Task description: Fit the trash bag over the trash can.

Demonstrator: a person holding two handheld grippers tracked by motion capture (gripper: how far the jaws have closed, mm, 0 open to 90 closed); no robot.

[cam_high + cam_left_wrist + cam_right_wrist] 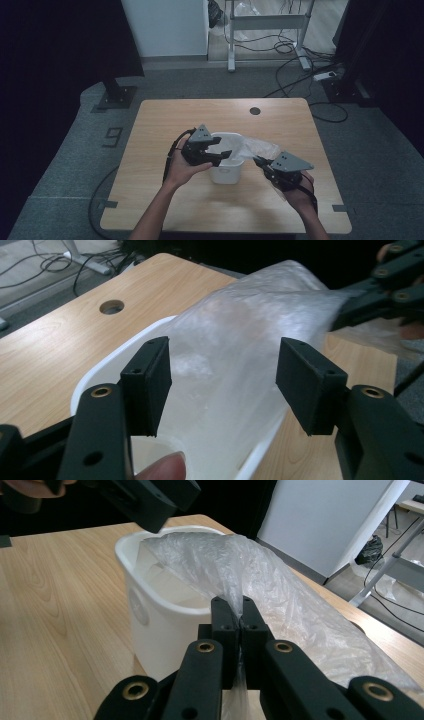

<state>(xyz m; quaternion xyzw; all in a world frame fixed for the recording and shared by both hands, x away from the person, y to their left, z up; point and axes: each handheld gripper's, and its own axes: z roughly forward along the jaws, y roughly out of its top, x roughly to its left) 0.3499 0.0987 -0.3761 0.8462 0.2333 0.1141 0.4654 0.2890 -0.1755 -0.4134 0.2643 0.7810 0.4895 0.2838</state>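
- Your right gripper (261, 163), nearest you at the right of the high view, is clenched on a fold of the clear plastic bag (252, 146); in the right gripper view the two black jaws meet with the film pinched between them (240, 611); your right hand (295, 192) holds the gripper from behind, with the grey three-cornered plate on top.
- Your left gripper (212, 154) sits in your left hand (182, 167) just beside the near-left rim of the small white bin (226, 173); its jaws stand apart and released; in the left gripper view the bag (240, 360) shows in the gap between the pads (150, 382), which do not press on it, and a fingertip shows at the bottom edge.
- The bin stands upright at the middle of the wooden table (160, 130); the bag's one end lies inside the bin's mouth (175, 587), and the rest runs out over the right rim, stretched toward your right gripper and spread on the table beyond it.
- Farther along the table, well apart from the bin, a round cable hole (255, 110) sits near the far edge; beyond the table, cables (285, 47) lie on the grey floor by a metal frame.
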